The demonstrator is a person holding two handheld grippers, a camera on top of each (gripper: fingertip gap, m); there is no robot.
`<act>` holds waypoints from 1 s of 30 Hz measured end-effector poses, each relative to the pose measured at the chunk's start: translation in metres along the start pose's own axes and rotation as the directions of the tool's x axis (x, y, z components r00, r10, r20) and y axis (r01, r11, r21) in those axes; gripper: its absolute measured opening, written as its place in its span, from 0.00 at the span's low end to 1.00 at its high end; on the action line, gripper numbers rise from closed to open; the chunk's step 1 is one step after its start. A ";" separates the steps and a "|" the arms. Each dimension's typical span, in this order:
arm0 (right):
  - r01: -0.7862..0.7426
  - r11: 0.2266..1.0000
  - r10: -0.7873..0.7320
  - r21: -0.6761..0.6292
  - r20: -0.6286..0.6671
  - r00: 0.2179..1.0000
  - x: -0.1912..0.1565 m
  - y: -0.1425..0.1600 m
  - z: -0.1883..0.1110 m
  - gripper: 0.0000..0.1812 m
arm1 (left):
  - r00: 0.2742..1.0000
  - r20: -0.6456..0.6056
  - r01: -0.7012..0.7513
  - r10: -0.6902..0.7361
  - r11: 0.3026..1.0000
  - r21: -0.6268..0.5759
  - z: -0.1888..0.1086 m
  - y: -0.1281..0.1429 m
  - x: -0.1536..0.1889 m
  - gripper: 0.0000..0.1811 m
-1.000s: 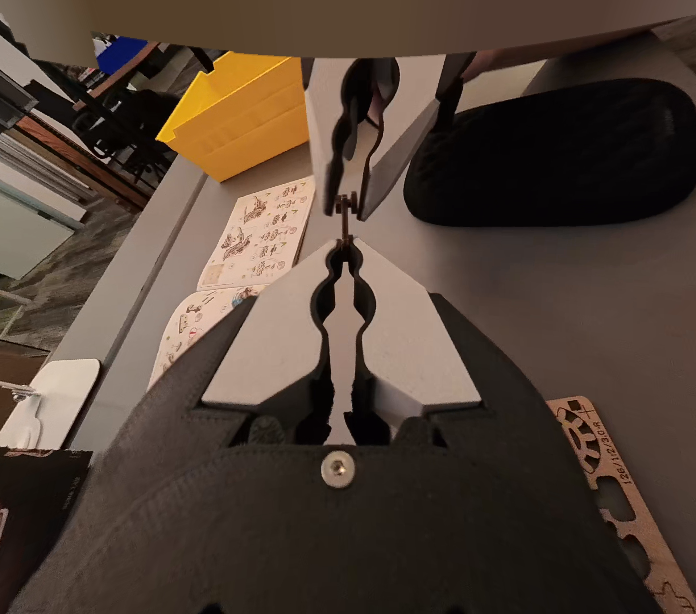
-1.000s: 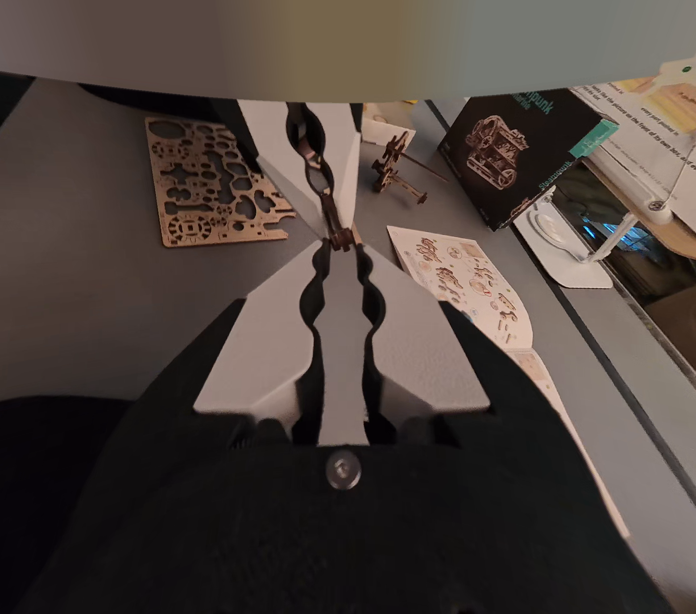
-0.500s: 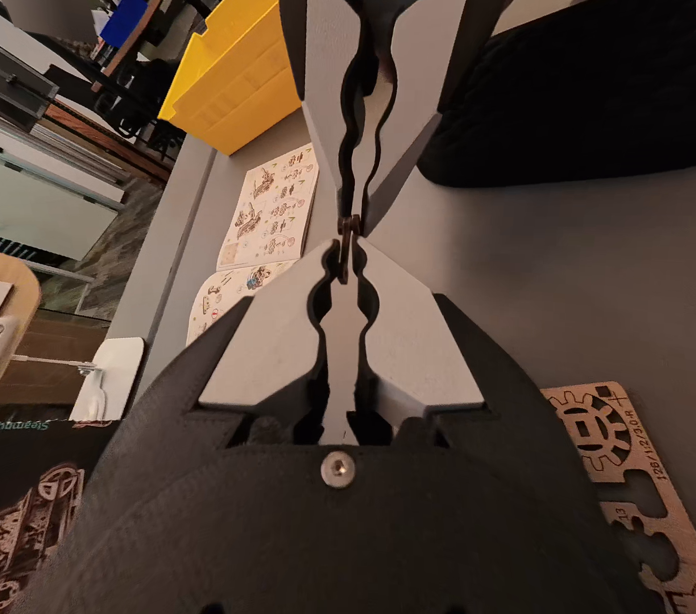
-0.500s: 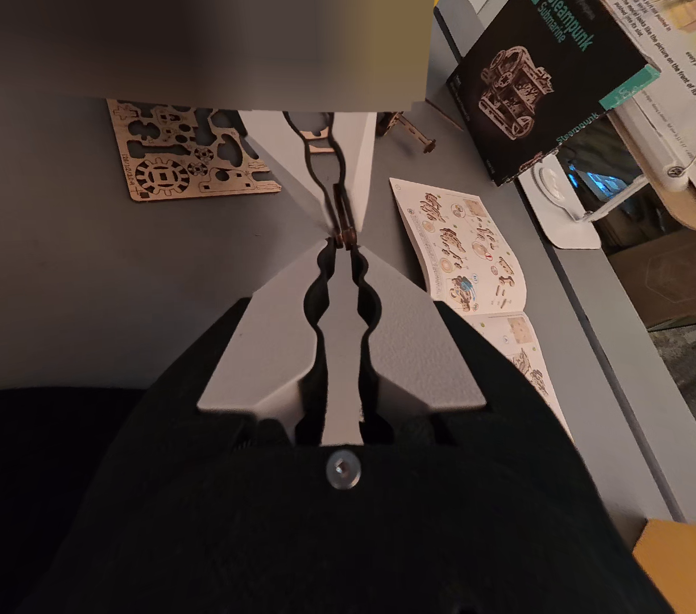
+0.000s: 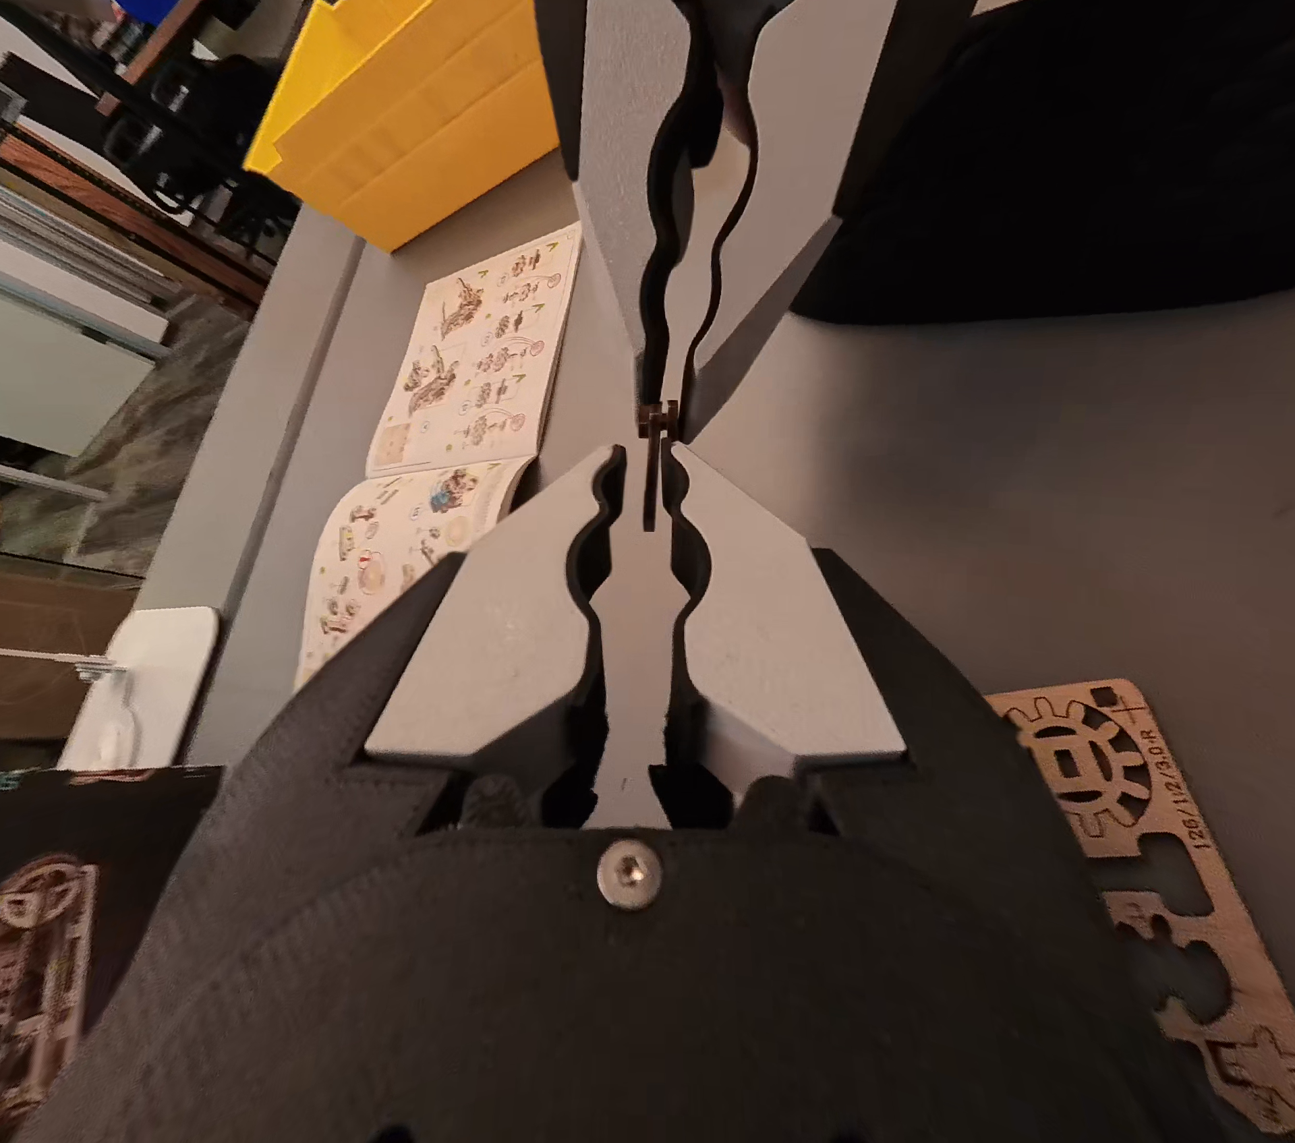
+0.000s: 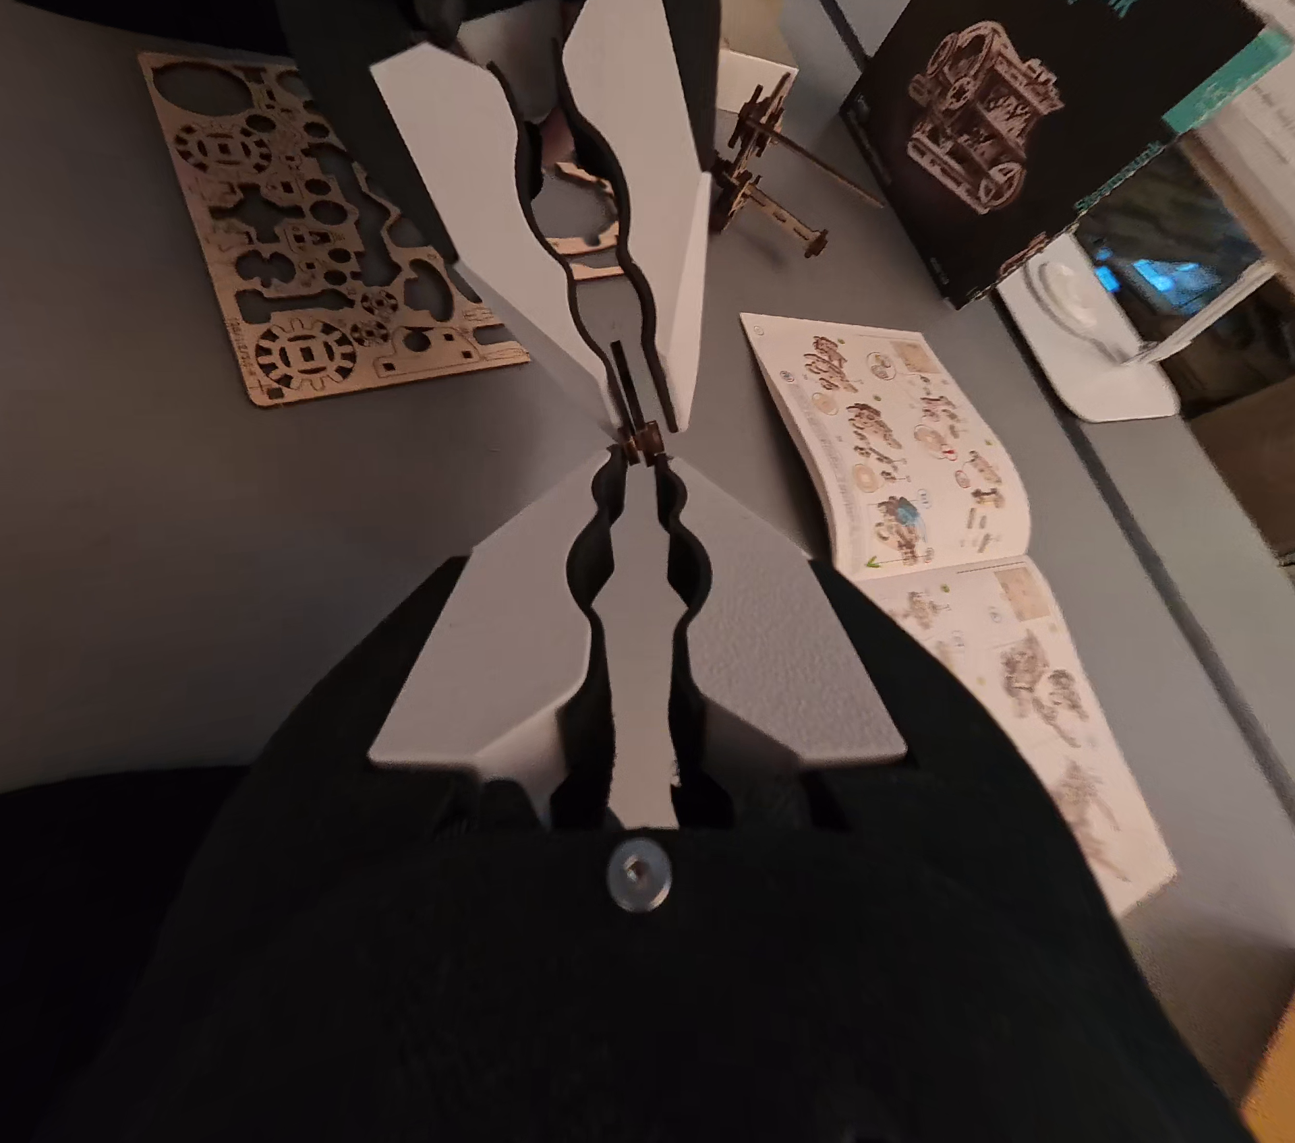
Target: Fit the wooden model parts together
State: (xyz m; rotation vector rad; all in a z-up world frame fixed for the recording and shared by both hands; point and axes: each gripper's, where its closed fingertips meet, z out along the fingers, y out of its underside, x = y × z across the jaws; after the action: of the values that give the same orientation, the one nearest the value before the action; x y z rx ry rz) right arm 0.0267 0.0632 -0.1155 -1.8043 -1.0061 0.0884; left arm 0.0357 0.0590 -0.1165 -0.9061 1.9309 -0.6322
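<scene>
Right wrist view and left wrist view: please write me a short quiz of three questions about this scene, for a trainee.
1. True or false: the yellow bin stands on the open instruction booklet.
2. What does the right hand-held gripper pinch at its tips? A) a small wooden part B) the booklet C) the yellow bin
3. In the right wrist view, on which side of the booklet does the cut-out wooden sheet lie?

Key: 1 false, the bin stands beyond the booklet, apart from it. 2 A. 3 left.
</scene>
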 end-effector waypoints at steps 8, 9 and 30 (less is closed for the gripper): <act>-0.377 0.925 0.359 0.051 0.213 0.909 0.001 -0.002 -0.004 0.03 | 0.965 -0.147 0.228 -0.217 0.972 0.062 -0.005 -0.007 0.002 0.05; -0.390 0.919 0.370 0.052 0.223 0.902 0.001 -0.002 -0.004 0.03 | 0.960 -0.157 0.246 -0.233 0.967 0.067 -0.006 -0.008 0.002 0.05; 0.031 0.999 -0.033 0.021 0.082 0.996 -0.009 0.006 0.001 0.02 | 0.975 -0.174 0.141 -0.138 0.990 0.008 -0.002 -0.002 0.014 0.03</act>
State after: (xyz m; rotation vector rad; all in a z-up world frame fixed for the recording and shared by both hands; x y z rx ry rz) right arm 0.0240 0.0575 -0.1241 -1.7782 -1.0881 0.1536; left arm 0.0294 0.0469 -0.1214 -1.0091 2.0218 -0.8352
